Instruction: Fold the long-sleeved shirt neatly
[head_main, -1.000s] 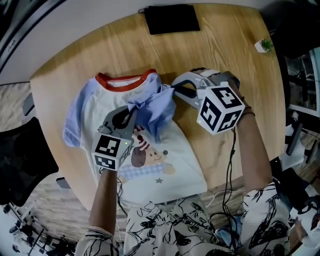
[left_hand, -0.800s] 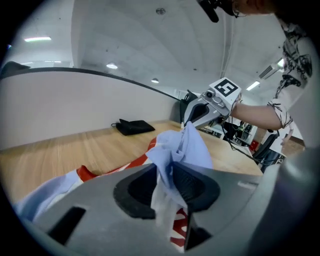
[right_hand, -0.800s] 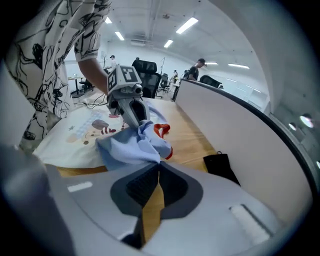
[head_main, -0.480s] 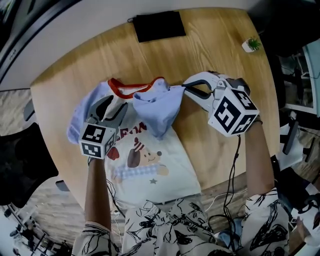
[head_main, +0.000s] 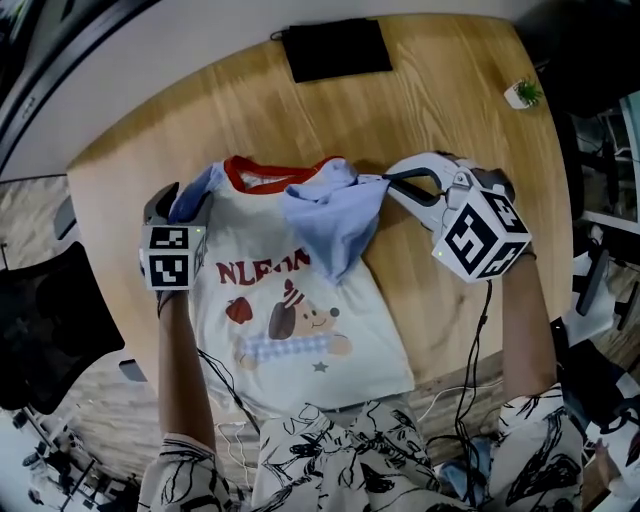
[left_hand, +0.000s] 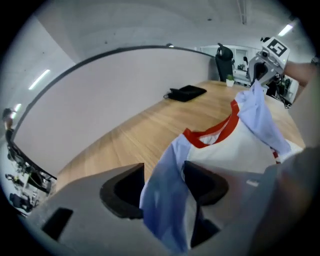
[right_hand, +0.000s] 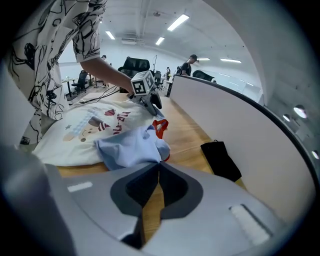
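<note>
A white long-sleeved shirt with a red collar and blue sleeves lies face up on the wooden table. My left gripper is at the shirt's left shoulder. Its jaws have just been opening and stand apart, with the left blue sleeve lying between them. My right gripper is shut on the right blue sleeve, which is bunched and draped across the chest. In the right gripper view the fabric is pinched at the closed tips.
A black pouch lies at the table's far edge. A small potted plant stands at the far right corner. The curved table edge runs close to the left sleeve, and a dark chair stands beyond it.
My left gripper has let go at the chest, moved left to the left sleeve and opened. The right gripper has kept its hold and shifted slightly right with the sleeve.
</note>
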